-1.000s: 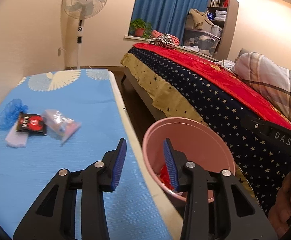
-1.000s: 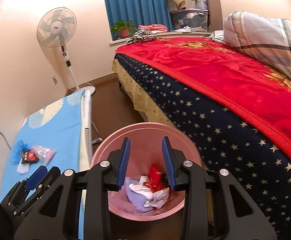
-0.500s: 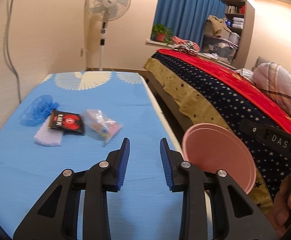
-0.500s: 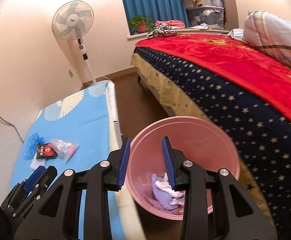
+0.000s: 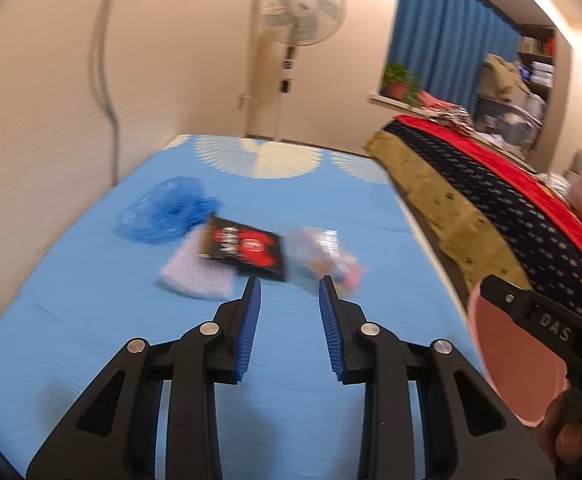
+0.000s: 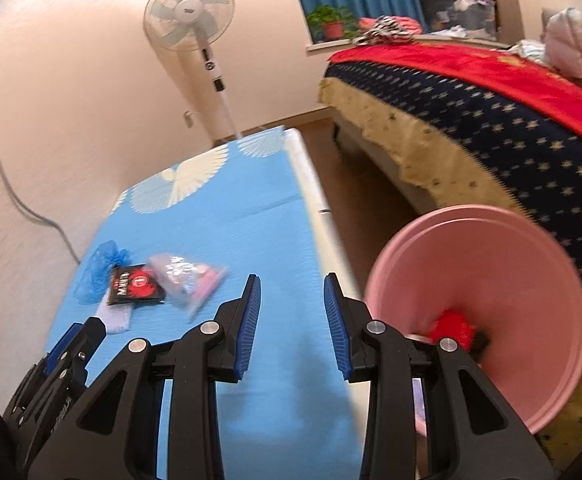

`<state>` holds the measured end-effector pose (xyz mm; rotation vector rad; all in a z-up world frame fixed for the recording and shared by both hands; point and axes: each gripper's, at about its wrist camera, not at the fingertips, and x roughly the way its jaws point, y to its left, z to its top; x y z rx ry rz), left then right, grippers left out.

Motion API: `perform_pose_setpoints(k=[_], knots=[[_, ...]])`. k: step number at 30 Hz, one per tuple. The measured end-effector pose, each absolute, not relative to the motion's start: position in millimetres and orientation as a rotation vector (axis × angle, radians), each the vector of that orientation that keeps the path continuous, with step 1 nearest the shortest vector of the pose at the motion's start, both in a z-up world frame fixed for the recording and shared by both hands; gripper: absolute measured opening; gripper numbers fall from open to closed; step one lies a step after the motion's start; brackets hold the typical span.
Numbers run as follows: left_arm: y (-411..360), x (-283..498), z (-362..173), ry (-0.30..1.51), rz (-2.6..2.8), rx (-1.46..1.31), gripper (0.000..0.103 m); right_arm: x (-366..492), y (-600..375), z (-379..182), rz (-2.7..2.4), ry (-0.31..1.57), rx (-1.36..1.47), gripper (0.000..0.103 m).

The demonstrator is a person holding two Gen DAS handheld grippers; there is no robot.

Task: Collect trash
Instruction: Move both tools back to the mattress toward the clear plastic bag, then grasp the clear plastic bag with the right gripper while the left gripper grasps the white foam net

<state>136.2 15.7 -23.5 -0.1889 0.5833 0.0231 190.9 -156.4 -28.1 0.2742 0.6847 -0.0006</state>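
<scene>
A small heap of trash lies on the blue table (image 5: 91,320): a crumpled blue plastic bag (image 5: 167,210), a black and red packet (image 5: 243,248), a clear plastic bag (image 5: 323,256) and a pale lilac tissue (image 5: 197,276). My left gripper (image 5: 289,284) hovers just short of the heap, open, with nothing between its fingers. My right gripper (image 6: 291,284) is open and empty above the table's right edge. The pink bucket (image 6: 491,280) stands to its right, with red trash (image 6: 451,326) inside. The heap also shows in the right wrist view, packet (image 6: 135,284) in the middle.
A bed with a starred navy and red cover (image 6: 511,128) runs along the right, beyond a strip of wooden floor (image 6: 371,184). A standing fan (image 5: 299,12) is behind the table's far end. A cable (image 5: 105,60) hangs on the left wall. A hand (image 5: 563,432) grips the right tool.
Both grippers have swung left, away from over the pink bucket and onto the blue table. The trash heap is now closer ahead of the left gripper, whose jaws have narrowed a little.
</scene>
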Motion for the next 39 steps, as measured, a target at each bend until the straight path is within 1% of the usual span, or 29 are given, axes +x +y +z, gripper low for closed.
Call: perform_pose_setpoints(k=[13, 16, 17, 20, 21, 23, 27, 28, 29, 30, 31, 33, 39], knots=[[72, 164, -43, 0.620, 0.236, -0.276, 0.030, 245, -98, -72, 0.172, 0.801, 0.295, 0.034], [88, 173, -48, 0.643, 0.264, -0.314, 0.033, 252, -91, -79, 0.179, 0.829, 0.282, 0.034], [92, 177, -50, 0.659, 0.260, -0.334, 0.038, 254, -88, -82, 0.175, 0.841, 0.274, 0.034], [96, 188, -56, 0.700, 0.243, -0.368, 0.039, 258, -86, -87, 0.155, 0.866, 0.263, 0.028], [96, 190, -58, 0.708, 0.238, -0.373, 0.039, 259, -85, -87, 0.153, 0.868, 0.265, 0.020], [95, 193, -60, 0.724, 0.227, -0.374, 0.039, 262, -84, -90, 0.156, 0.887, 0.265, 0.009], [95, 198, -66, 0.760, 0.207, -0.387, 0.039, 262, -86, -90, 0.154, 0.889, 0.268, 0.004], [96, 197, -66, 0.761, 0.200, -0.397, 0.038, 261, -86, -90, 0.145, 0.885, 0.270, 0.003], [97, 197, -67, 0.763, 0.192, -0.406, 0.035, 259, -87, -90, 0.138, 0.882, 0.272, 0.003], [98, 198, -68, 0.765, 0.186, -0.411, 0.027, 258, -88, -89, 0.134, 0.881, 0.273, 0.003], [99, 198, -69, 0.768, 0.179, -0.416, 0.024, 256, -88, -88, 0.136, 0.880, 0.272, 0.002], [99, 197, -68, 0.762, 0.167, -0.423, 0.010, 253, -89, -83, 0.140, 0.870, 0.263, 0.002], [95, 180, -52, 0.701, 0.176, -0.392, 0.010, 240, -97, -61, 0.128, 0.823, 0.251, 0.002]])
